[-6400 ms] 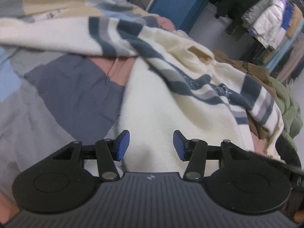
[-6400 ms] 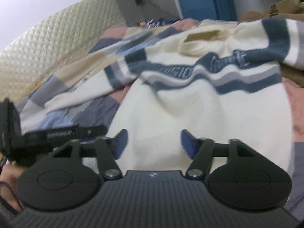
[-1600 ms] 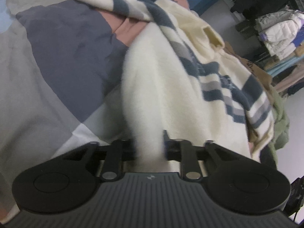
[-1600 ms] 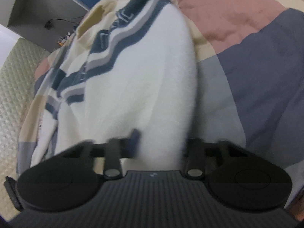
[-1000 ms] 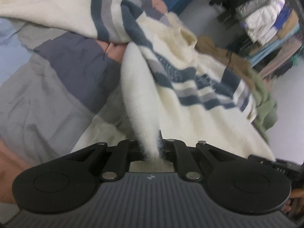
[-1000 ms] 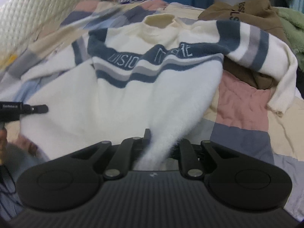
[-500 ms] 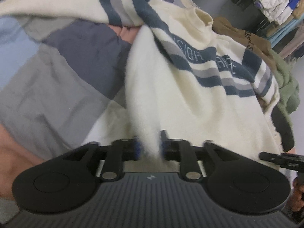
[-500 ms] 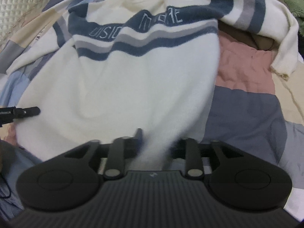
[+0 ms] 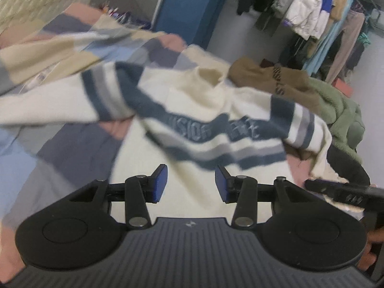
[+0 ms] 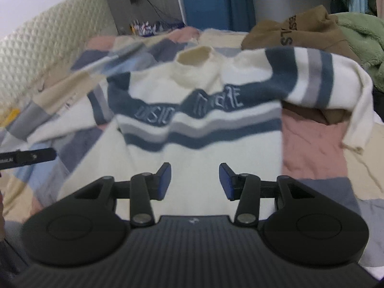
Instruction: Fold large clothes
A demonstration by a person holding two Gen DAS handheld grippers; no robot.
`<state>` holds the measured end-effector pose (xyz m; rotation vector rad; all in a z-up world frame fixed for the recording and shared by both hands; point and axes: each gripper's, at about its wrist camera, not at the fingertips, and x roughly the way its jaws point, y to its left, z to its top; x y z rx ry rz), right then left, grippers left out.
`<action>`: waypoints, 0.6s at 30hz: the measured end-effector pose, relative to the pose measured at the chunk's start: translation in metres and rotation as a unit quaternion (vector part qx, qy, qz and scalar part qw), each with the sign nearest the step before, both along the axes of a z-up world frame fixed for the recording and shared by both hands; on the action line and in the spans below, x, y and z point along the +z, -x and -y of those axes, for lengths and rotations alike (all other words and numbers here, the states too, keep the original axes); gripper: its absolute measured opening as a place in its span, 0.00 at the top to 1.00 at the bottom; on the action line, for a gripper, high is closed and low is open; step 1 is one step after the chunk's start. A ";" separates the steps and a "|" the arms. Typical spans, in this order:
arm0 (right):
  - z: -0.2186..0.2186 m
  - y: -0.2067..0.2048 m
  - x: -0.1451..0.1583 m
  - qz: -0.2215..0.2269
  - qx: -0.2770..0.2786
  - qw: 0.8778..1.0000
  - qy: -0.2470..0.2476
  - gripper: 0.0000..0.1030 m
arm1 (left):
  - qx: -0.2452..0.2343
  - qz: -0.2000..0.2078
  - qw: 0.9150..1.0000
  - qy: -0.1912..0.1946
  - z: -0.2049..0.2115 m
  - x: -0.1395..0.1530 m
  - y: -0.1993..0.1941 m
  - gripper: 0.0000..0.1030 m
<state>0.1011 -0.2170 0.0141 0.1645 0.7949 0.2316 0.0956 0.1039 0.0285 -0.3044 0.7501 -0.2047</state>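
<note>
A cream sweater [image 9: 182, 110] [image 10: 192, 129] with navy and grey stripes and lettering across the chest lies front up on the patchwork bed, collar at the far end. Its sleeves spread to either side, the right one draped over brown clothing. My left gripper [image 9: 190, 183] hovers above the sweater's lower body near its left side, its jaws opening with nothing between the blue pads. Above the lower middle of the sweater my right gripper [image 10: 195, 181] also has its jaws opening, the cloth lying beneath them and free of the pads.
A patchwork quilt [image 10: 314, 141] covers the bed. A brown garment [image 10: 300, 31] and a green fleece [image 9: 340, 105] are piled at the far right. A clothes rack [image 9: 312, 12] and a blue panel [image 10: 206, 2] stand beyond the bed. A quilted headboard [image 10: 48, 36] rises at the left.
Both grippers let go of the sweater's hem and their jaws spread. The left gripper rose, so more of the room shows. The sweater now lies flat with its lower body spread.
</note>
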 end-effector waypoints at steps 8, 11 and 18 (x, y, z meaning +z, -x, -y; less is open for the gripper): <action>-0.023 -0.026 -0.042 -0.010 0.008 1.000 -0.011 0.55 | -0.029 -0.010 0.999 -0.021 0.040 -0.001 -0.023 0.49; -0.027 -0.035 -0.068 -0.031 0.013 0.999 -0.004 0.55 | -0.032 -0.021 0.999 -0.035 0.045 -0.017 -0.036 0.49; -0.024 -0.051 -0.108 -0.060 0.025 0.998 0.007 0.55 | -0.021 -0.046 0.998 -0.047 0.060 -0.079 -0.071 0.49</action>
